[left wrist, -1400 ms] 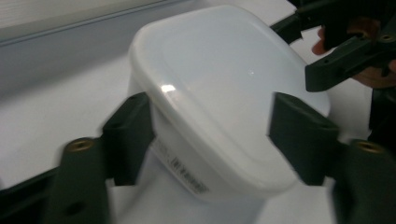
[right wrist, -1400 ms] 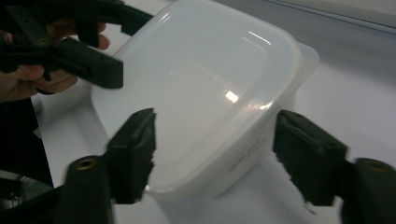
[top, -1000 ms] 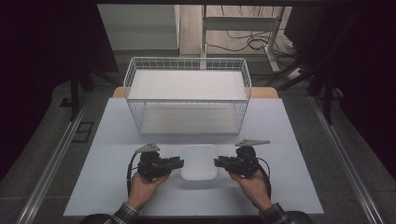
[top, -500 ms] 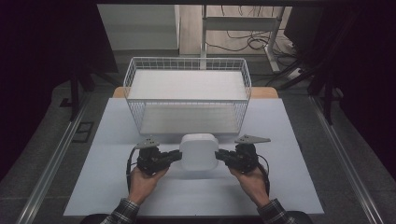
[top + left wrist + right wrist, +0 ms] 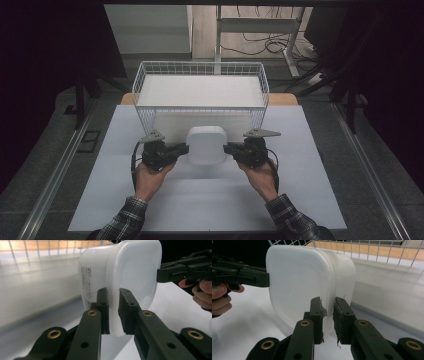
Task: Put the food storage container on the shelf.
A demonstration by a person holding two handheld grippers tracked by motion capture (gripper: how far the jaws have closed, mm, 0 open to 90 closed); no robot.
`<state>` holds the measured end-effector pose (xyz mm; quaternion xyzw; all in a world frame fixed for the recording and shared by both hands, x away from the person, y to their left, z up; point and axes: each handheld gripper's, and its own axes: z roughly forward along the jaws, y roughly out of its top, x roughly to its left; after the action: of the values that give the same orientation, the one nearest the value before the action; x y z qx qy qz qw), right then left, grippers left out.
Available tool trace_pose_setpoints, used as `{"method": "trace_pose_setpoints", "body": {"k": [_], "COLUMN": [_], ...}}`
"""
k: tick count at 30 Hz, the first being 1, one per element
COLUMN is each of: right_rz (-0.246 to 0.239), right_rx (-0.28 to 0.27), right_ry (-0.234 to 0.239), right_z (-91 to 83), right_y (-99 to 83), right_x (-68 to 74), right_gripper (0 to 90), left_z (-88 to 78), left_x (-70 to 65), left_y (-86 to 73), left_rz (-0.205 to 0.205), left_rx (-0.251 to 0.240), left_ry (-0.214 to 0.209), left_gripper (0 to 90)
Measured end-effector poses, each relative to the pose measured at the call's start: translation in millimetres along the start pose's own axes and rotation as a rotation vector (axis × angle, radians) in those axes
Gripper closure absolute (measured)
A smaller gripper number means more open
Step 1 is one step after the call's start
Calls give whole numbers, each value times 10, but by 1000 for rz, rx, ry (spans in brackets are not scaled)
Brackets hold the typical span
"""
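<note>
A white plastic container with a lid (image 5: 206, 145) hangs in the air above the white mat, just in front of the wire basket (image 5: 200, 75). My left gripper (image 5: 181, 149) is shut on its left rim, and my right gripper (image 5: 229, 148) is shut on its right rim. In the left gripper view the jaws pinch the lid edge of the container (image 5: 120, 277), which carries a printed label on its side; the other gripper (image 5: 185, 267) holds the far side. The right gripper view shows the container (image 5: 299, 285) clamped the same way, with the left gripper (image 5: 242, 275) opposite.
The white wire basket stands at the back of the table (image 5: 150, 200), its front wall close behind the container. Dark floor, metal rails and a desk frame with cables (image 5: 260, 45) surround the table. Free mat lies in front of my hands.
Both grippers have lifted the container off the mat and carried it forward, toward the basket's front wall. It now hangs higher and closer to the basket than a second ago.
</note>
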<state>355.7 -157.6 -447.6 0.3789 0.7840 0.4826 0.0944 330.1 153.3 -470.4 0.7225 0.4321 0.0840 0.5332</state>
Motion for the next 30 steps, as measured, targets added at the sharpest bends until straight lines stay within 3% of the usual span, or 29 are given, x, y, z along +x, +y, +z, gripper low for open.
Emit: {"method": "trace_pose_setpoints", "body": {"k": [9, 17, 20, 23, 27, 30], "right_rz": [14, 38, 45, 78, 71, 62], "right_rx": [10, 45, 52, 42, 29, 18], "right_ry": [-27, -38, -45, -32, -48, -70], "right_z": [260, 423, 480, 512, 551, 605], "right_y": [91, 70, 73, 95, 110, 118], "right_x": [-171, -271, -312, -394, -401, -411], "right_gripper": [771, 771, 768, 753, 712, 665], "left_z": [184, 354, 396, 418, 457, 494], "left_x": [164, 311, 344, 319, 318, 297], "left_y": [96, 24, 20, 61, 91, 102], "left_rz": [-13, -56, -79, -50, -36, 5], "left_rx": [12, 28, 12, -5, -10, -15], "left_ry": [67, 91, 91, 116, 140, 184], "left_gripper": [793, 792, 794, 820, 816, 805]}}
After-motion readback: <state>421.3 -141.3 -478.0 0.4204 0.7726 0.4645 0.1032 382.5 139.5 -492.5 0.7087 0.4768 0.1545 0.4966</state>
